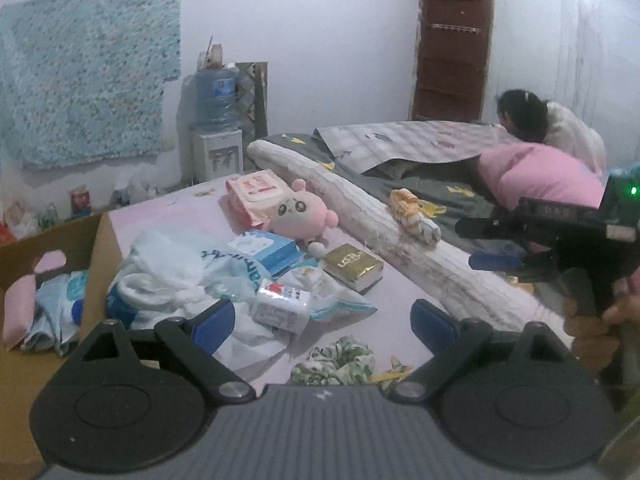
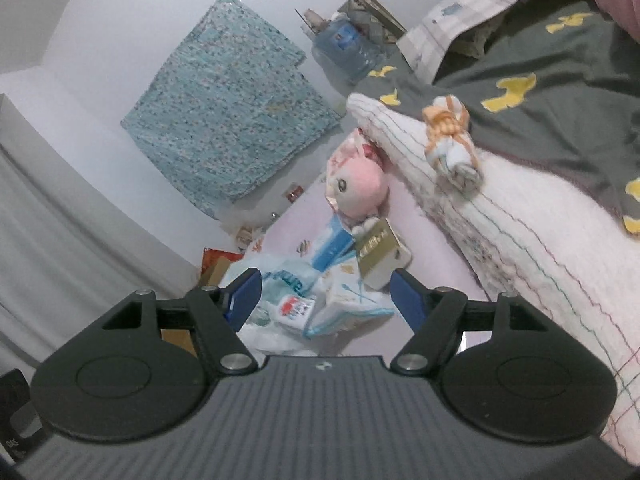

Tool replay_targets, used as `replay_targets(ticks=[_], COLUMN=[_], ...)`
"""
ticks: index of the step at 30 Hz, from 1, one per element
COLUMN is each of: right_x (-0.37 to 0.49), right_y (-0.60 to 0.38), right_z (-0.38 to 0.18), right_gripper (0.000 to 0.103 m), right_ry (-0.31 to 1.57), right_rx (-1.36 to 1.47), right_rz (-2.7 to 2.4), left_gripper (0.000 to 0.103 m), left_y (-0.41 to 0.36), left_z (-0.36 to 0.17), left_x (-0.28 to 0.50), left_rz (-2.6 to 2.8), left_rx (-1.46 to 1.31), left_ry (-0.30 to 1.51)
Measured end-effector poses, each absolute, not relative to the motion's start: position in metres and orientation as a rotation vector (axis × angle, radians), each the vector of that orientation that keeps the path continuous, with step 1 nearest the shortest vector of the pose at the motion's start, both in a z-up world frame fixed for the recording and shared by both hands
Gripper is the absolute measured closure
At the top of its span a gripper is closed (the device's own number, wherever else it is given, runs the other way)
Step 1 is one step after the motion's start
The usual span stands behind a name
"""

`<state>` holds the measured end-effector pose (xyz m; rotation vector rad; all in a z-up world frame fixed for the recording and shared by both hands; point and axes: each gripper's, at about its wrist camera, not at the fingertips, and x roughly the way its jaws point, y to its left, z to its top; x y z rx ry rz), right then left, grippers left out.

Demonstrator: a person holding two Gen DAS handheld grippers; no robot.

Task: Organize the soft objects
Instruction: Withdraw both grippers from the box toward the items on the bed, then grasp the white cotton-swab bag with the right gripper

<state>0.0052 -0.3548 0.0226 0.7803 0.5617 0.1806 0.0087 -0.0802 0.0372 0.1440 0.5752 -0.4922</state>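
While you hover both tools over the pale pink sheet (image 1: 400,300), here's the layout, big to small. Grey blanket with yellow shapes (image 2: 540,120) covers the bedding on the right; a long white quilted bolster with stitched lines (image 1: 400,232) runs along its near edge. A person in a pink top (image 1: 540,180) leans over that bedding at the far right. Brown cardboard box (image 1: 52,240) sits at the left edge of the sheet, with pink and light blue cloth items inside.

Your task pile is mid-sheet: a crumpled white plastic bag with blue lettering (image 1: 180,264) next to the box, a round pink plush toy with big eyes (image 1: 300,212) further back, leaning on a pink wet-wipes pack (image 1: 252,192). A small knotted orange-and-white cloth bundle (image 1: 414,212) rests on top of the bolster. A green-and-white patterned scrunchie (image 1: 340,364) lies nearest your left tool.

Smaller stuff: a blue-and-white carton (image 1: 268,248) touches the plush; a gold-wrapped block (image 1: 352,266) is just beside it, to the right; a small white packet with red print (image 1: 280,304) sits at the front of the pile.

Left gripper (image 1: 324,324): blue pads wide apart, nothing held, the packet and bag showing in the gap but clear of the pads. Right gripper (image 2: 326,296): jaws partly spread, nothing gripped, pile visible beyond. In the left wrist view it sits at the far right edge, your hand (image 1: 616,312) on its handle.
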Motion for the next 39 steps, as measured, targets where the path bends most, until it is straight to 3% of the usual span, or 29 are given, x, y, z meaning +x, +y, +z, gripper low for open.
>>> replay_targets(ticks=[7, 13, 17, 24, 31, 34, 39], right_x=[0.027, 0.060, 0.076, 0.106, 0.127, 0.128, 0.132], right_y=[-0.347, -0.337, -0.327, -0.305, -0.283, -0.278, -0.274], right_z=[0.001, -0.027, -0.047, -0.064, -0.076, -0.078, -0.099], right_gripper=[0.034, 0.038, 0.037, 0.038, 0.039, 0.048, 0.082], right_ry=[0.616, 0.734, 0.814, 0.853, 0.851, 0.831, 0.815], right_rx=[0.831, 0.956, 1.055, 1.131, 1.194, 1.226, 1.312], right_rz=[0.233, 0.274, 0.284, 0.254, 0.138, 0.065, -0.012], left_gripper=[0.010, 0.028, 0.046, 0.069, 0.072, 0.072, 0.072], left_y=[-0.109, -0.127, -0.132, -0.131, -0.109, -0.099, -0.093], left_z=[0.009, -0.014, -0.026, -0.040, -0.060, -0.062, -0.064], left_x=[0.030, 0.049, 0.065, 0.094, 0.118, 0.119, 0.120], left_rz=[-0.496, -0.493, -0.461, -0.354, -0.303, -0.304, -0.307], left_rx=[0.199, 0.247, 0.274, 0.282, 0.174, 0.135, 0.116], left_ry=[0.574, 0.570, 0.553, 0.545, 0.670, 0.683, 0.688])
